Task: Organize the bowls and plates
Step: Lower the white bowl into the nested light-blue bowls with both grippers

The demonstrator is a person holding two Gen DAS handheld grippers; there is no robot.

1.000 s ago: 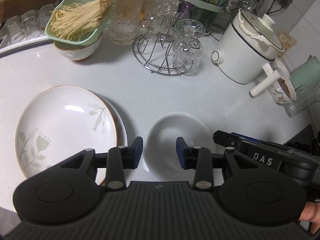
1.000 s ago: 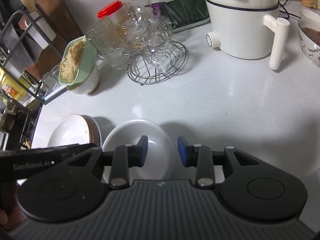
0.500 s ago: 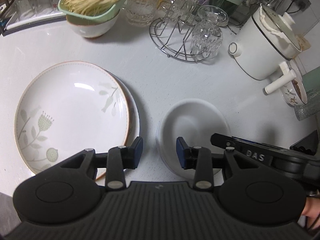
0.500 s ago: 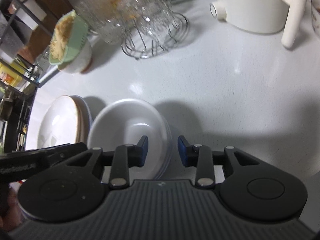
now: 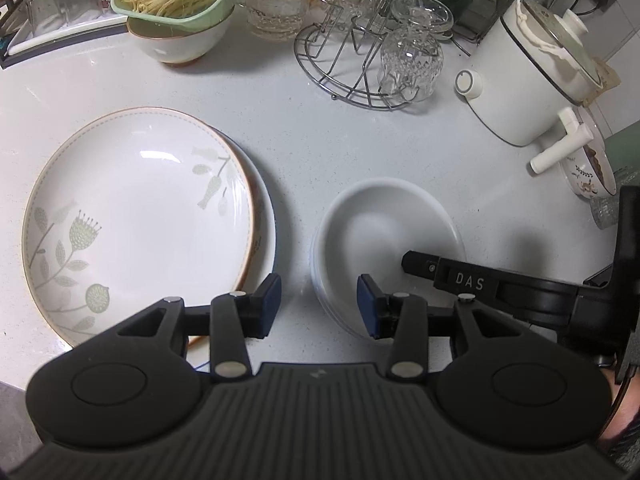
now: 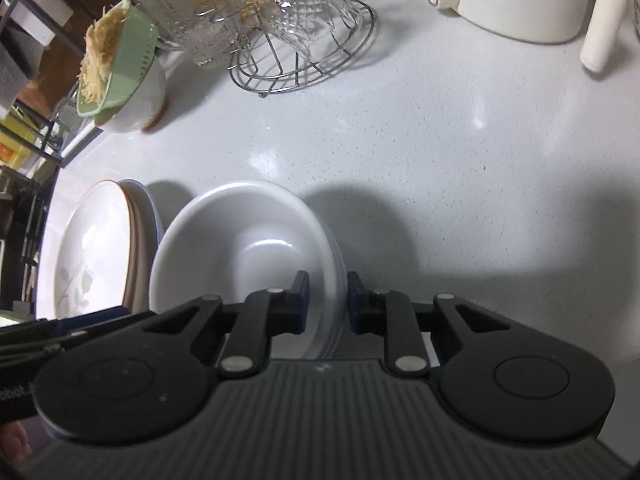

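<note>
1. Plates (image 5: 136,216): stack on white counter, left side; top one white, brown rim, pale green flower-and-leaf print, upright; lower plates' edges show at its right
2. Bowls (image 5: 384,224): plain white, nested stack, upright, empty; just right of plates, small gap between; near rim sits between right gripper (image 6: 327,300) fingers, one inside, one outside

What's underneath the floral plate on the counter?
Under the floral plate sits at least one more plate; only its right rim edges show, one blue-lined. The right wrist view shows stacked rims. How many, and their patterns, stay covered.
</note>
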